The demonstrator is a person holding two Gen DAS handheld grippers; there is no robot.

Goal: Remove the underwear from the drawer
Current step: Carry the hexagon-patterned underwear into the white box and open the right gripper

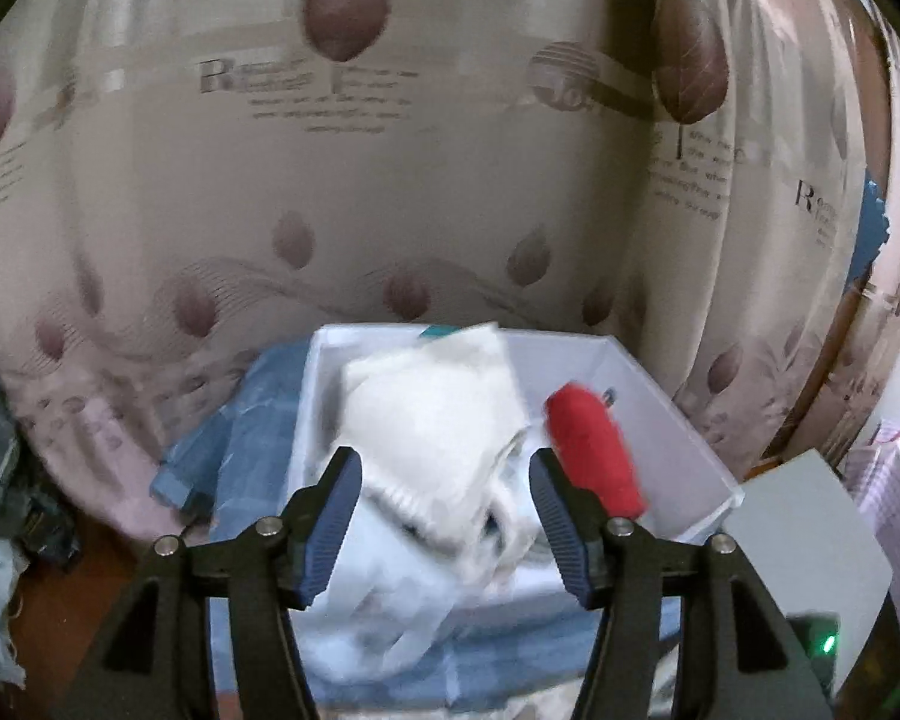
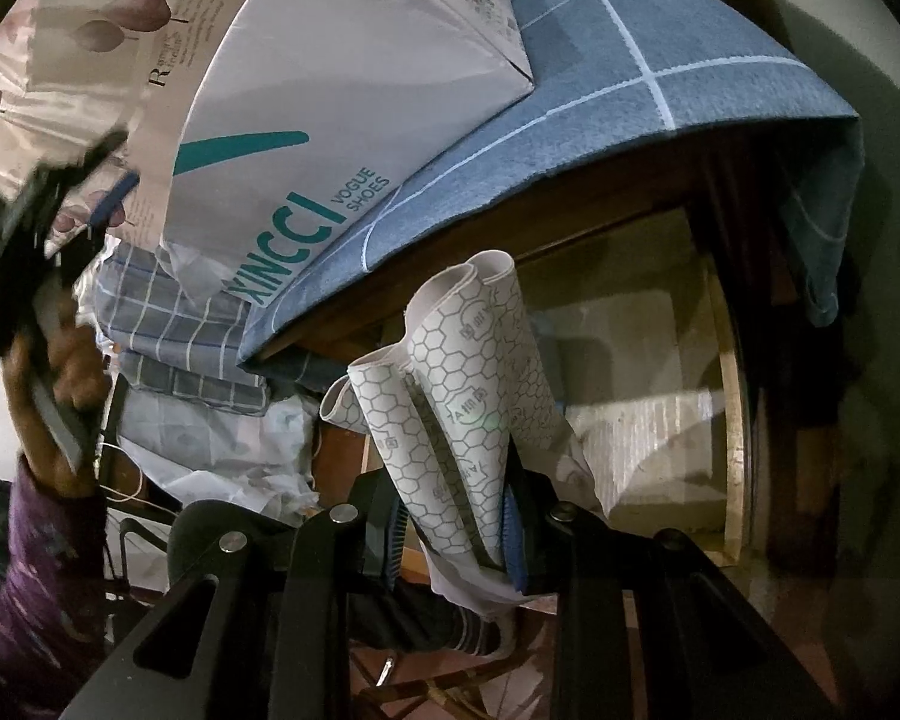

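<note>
Left wrist view, centre of frame: the left gripper [image 1: 444, 516] is spread wide and grasps nothing. One white garment [image 1: 438, 420], likely the underwear, lies directly ahead between the fingers, in the white box [image 1: 678, 414]. Its long axis runs upper left to lower right. One red roll [image 1: 594, 450] sits just beside the right finger. Right wrist view, lower centre: the right gripper [image 2: 459, 534] is clenched on one patterned paper roll [image 2: 468, 396]. The left gripper is judged nearer.

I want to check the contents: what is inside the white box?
Inside the white box lie a white folded garment and a red rolled cloth. The garment covers much of the bottom, so anything beneath it cannot be seen.
</note>
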